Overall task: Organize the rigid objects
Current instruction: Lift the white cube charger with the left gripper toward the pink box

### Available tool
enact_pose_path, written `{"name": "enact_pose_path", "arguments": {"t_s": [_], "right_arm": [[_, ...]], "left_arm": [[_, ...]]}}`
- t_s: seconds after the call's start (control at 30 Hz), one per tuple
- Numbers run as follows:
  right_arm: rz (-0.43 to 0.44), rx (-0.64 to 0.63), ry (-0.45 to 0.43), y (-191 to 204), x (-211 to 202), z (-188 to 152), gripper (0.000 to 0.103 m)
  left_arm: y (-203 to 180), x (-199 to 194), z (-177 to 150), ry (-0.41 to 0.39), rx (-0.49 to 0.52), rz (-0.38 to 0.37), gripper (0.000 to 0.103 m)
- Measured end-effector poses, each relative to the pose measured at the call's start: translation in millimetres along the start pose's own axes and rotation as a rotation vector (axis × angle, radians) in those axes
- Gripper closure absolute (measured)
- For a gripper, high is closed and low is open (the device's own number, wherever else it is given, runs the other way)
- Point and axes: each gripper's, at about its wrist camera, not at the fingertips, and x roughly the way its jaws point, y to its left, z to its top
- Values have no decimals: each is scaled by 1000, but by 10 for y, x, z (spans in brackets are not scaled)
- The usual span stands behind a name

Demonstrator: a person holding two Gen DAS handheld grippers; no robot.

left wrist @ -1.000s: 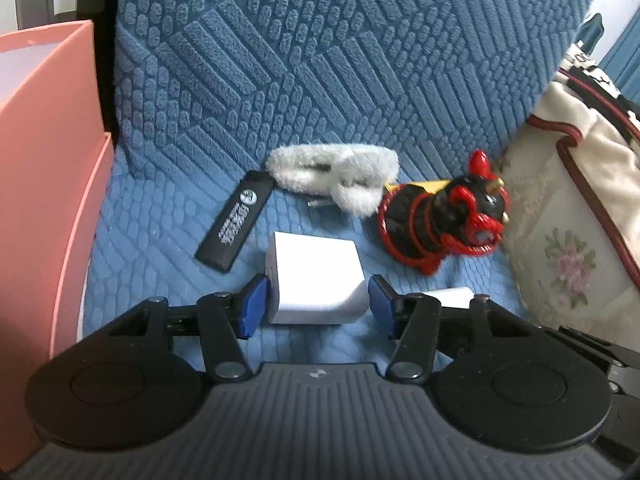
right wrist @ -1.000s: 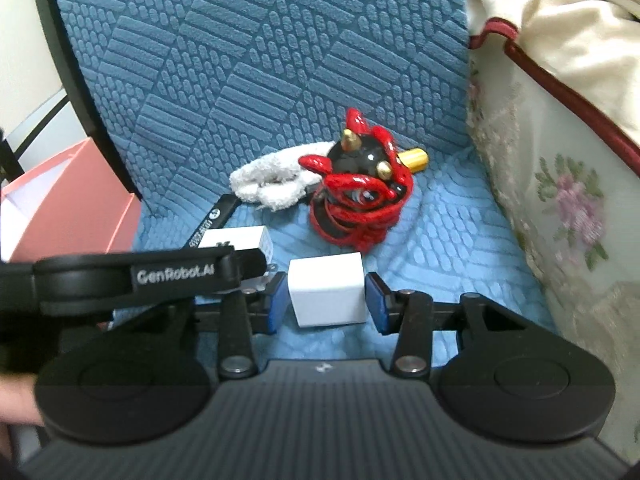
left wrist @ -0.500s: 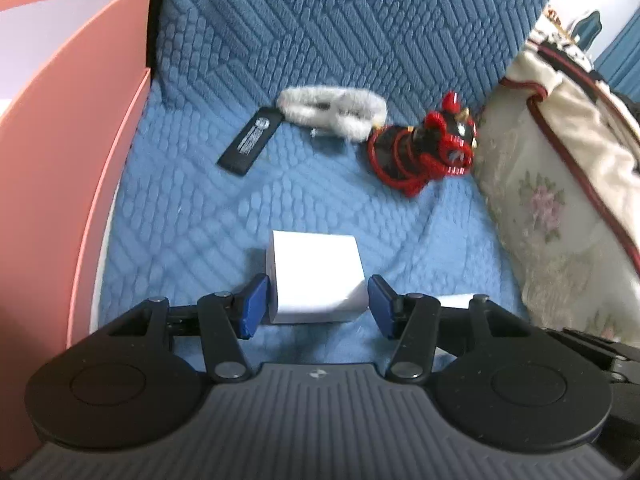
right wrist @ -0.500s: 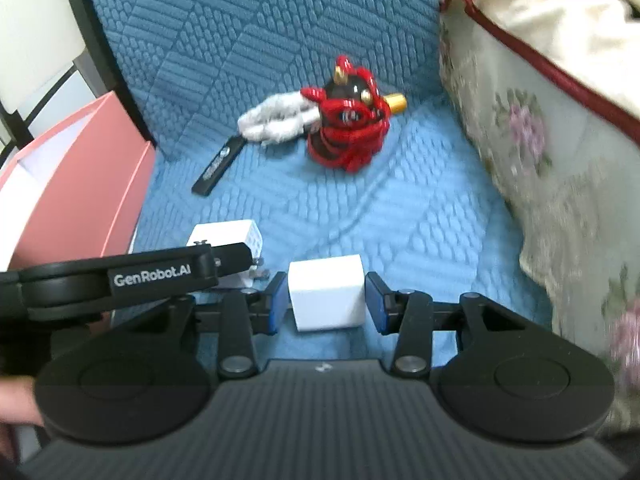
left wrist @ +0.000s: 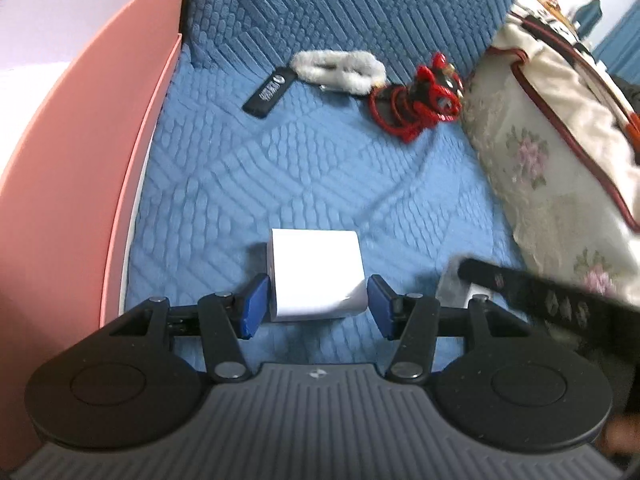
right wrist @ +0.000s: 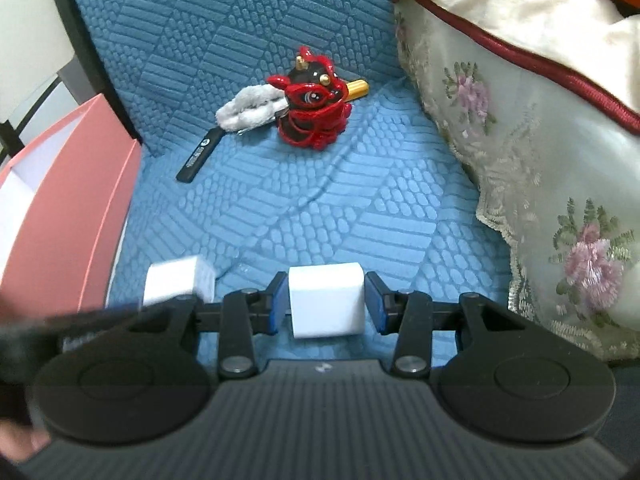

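Observation:
My left gripper (left wrist: 316,304) is shut on a white charger block (left wrist: 316,272) and holds it above the blue seat cushion. My right gripper (right wrist: 326,304) is shut on a second white charger block (right wrist: 326,304). The left gripper's block also shows in the right wrist view (right wrist: 178,284). A red and black lion figurine (left wrist: 420,96) (right wrist: 314,108), a black flat tag (left wrist: 270,92) (right wrist: 200,156) and a white fluffy piece (left wrist: 340,66) (right wrist: 250,108) lie at the back of the seat.
A pink box (left wrist: 72,168) (right wrist: 60,208) stands along the left side. A cream floral cushion (left wrist: 560,152) (right wrist: 540,140) bounds the right side. The blue quilted backrest (left wrist: 340,8) rises behind. A gold cylinder (right wrist: 357,87) lies behind the figurine.
Both grippers have pulled back and up from the objects at the back of the seat, each carrying its white block. The pink box now looms larger on the left.

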Motion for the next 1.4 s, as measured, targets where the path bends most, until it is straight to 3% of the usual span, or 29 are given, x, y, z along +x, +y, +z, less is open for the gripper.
{"name": "enact_pose_path", "arguments": {"t_s": [0.5, 0.93, 1.4], "right_arm": [[28, 103, 89, -133, 261, 31, 52], [35, 88, 70, -121, 240, -6, 53], [14, 104, 59, -111, -160, -7, 53]], "left_arm": [[-78, 55, -41, -41, 64, -12, 39], [-79, 58, -27, -48, 66, -8, 44], [-245, -256, 51, -63, 98, -68, 44]]}}
